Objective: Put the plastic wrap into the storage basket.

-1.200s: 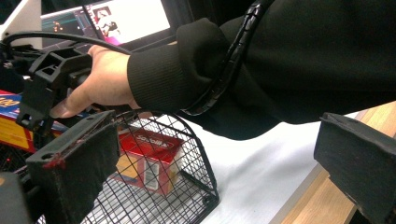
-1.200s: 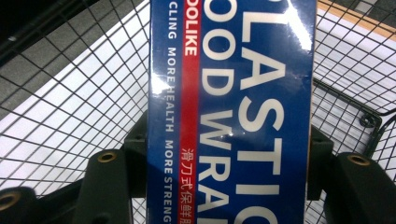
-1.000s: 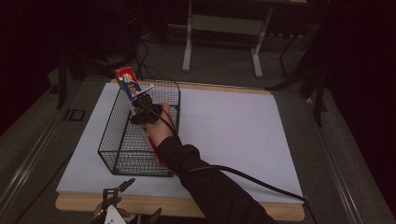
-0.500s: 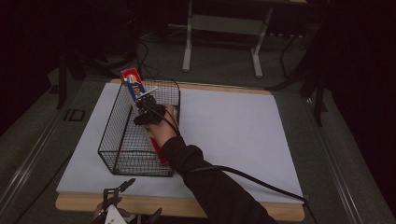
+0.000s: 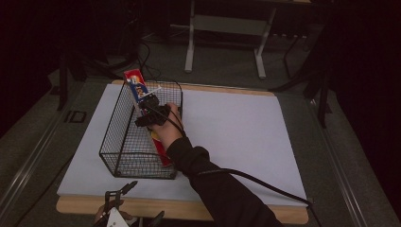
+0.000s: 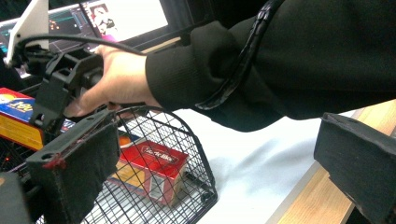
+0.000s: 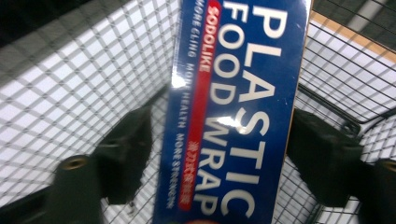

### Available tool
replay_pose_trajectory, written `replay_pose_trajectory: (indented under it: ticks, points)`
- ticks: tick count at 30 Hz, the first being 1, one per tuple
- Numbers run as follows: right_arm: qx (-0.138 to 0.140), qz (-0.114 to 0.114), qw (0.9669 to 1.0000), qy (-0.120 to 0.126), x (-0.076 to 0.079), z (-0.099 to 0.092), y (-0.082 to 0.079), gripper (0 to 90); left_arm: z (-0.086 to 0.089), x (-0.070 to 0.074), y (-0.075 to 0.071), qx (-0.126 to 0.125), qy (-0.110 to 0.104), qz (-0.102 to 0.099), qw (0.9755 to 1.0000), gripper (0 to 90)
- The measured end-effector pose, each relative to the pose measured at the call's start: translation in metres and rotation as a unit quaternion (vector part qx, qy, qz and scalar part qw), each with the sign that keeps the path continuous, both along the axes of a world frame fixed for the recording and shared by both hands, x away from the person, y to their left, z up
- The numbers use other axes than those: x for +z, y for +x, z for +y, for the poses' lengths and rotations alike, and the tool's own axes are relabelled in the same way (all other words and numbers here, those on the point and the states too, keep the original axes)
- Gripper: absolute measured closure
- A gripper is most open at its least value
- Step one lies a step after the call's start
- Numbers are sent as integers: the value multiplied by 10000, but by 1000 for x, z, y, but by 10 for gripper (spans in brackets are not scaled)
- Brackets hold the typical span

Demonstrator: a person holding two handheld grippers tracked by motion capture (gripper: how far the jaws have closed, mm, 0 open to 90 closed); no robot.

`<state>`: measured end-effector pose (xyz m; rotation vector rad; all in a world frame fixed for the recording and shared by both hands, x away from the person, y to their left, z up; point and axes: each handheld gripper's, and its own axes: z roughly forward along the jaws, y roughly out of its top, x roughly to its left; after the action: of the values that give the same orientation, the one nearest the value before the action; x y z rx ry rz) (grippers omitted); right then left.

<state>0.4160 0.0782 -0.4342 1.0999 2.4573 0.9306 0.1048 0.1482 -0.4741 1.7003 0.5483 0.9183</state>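
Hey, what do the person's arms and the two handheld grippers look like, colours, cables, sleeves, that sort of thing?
The right arm wears a long black sleeve with a ribbed cuff. The right gripper is black, with a thick black cable trailing from it along the sleeve. The left gripper is a black frame with a pale three-cornered plate; its jaws carry blocky black foam pads.

- wire basket [image 5: 124, 156] on the table's [image 5: 236, 127] left half;
- plastic wrap box [image 5: 142, 97] leans in the basket, top past its far rim;
- right gripper [image 5: 150, 113] over the basket
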Motion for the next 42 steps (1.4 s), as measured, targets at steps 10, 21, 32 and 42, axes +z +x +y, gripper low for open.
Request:
replay_pose_trajectory:
  ticks: [10,21,32,42]
  points:
    - [735,92,9972,79,8,-28,-8,143,-1,-1,1,9,15,42,10000,10]
    - [894,-177,9954,295,26,-70,-22,138,-3,-2,2,7,59,84,9999,10]
    - [954,-325,9939,454,36,-108,-39,139,-3,-3,3,-11,58,123,9999,9]
    - [925,-372,9938,496,31,-144,-51,136,-3,-3,4,-4,62,134,9999,9]
